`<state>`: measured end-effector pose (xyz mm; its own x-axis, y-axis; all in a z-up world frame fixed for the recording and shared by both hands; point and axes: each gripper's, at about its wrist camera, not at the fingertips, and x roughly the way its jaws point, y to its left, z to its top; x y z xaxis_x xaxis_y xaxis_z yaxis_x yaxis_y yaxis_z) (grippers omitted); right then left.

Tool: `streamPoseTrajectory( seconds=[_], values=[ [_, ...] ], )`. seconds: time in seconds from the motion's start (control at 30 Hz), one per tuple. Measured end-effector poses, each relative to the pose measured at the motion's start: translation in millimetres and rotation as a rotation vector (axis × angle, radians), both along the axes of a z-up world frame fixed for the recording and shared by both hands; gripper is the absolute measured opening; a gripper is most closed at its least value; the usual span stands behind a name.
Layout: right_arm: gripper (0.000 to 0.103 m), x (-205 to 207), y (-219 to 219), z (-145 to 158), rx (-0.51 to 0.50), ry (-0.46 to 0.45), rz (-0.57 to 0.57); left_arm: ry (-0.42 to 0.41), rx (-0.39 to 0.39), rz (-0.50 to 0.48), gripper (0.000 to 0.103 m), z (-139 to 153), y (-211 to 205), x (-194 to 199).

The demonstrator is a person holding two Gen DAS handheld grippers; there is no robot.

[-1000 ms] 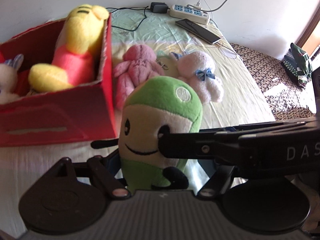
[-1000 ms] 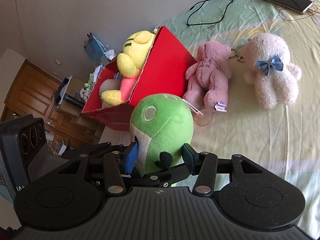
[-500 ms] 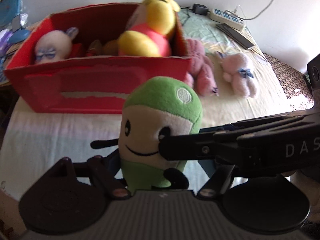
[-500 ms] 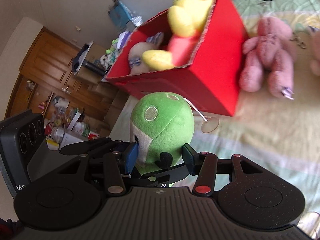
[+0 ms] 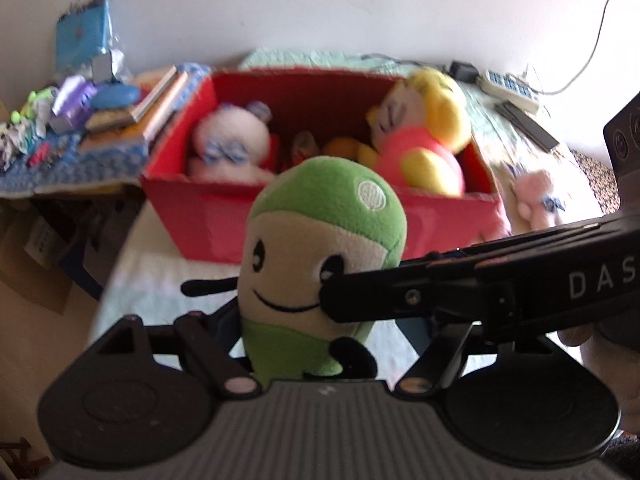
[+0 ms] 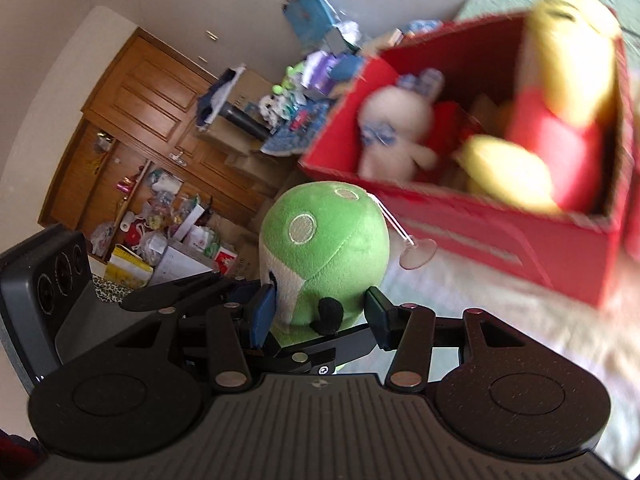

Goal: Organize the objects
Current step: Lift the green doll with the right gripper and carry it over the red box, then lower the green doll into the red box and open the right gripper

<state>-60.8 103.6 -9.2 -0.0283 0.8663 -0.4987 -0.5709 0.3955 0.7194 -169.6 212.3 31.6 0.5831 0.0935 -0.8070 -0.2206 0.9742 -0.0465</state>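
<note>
You have both tools clamped on the green plush toy (image 5: 320, 248): the left tool (image 5: 320, 340) grips its lower body from the sides, and the right tool (image 6: 320, 312) presses its blue pads into the toy's flanks just above the little black arm, so the toy rides upright in the air between them, its suction cup (image 6: 418, 254) dangling on a cord. A second ago the pink teddy and the white bear with the blue bow filled the space beyond the toy; now the red cardboard box (image 5: 320, 236) sits squarely ahead with its open top facing you, so you have swung the toy round toward it and a little higher. That puts you, I judge, at the carry stage, with the drop into the box next. Inside the box lie a white bunny plush (image 5: 228, 148) and a yellow bear in a red shirt (image 5: 420, 140), leaving a gap between them. The box rests on the bed (image 5: 132, 280), on a pale sheet. Beyond it a power strip (image 5: 508, 86) lies by the white wall, books and clutter crowd a side surface, and a wooden wardrobe (image 6: 136, 120) stands farther back.
</note>
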Motion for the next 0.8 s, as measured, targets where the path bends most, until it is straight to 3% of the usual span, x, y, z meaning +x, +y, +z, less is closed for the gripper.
streamPoseTrajectory(
  seconds=[0.23,0.57,0.8],
  values=[
    [0.052,11,20,24,0.027,-0.091,-0.067,-0.076,-0.005,-0.054,0.077,21,36,24],
    [0.052,40,18,42,0.029,-0.138,-0.259,-0.158,-0.043,-0.198,0.077,35,55,72],
    [0.052,61,19,35,-0.003,-0.160,-0.384,-0.169,-0.090,-0.272,0.077,22,61,115]
  ],
)
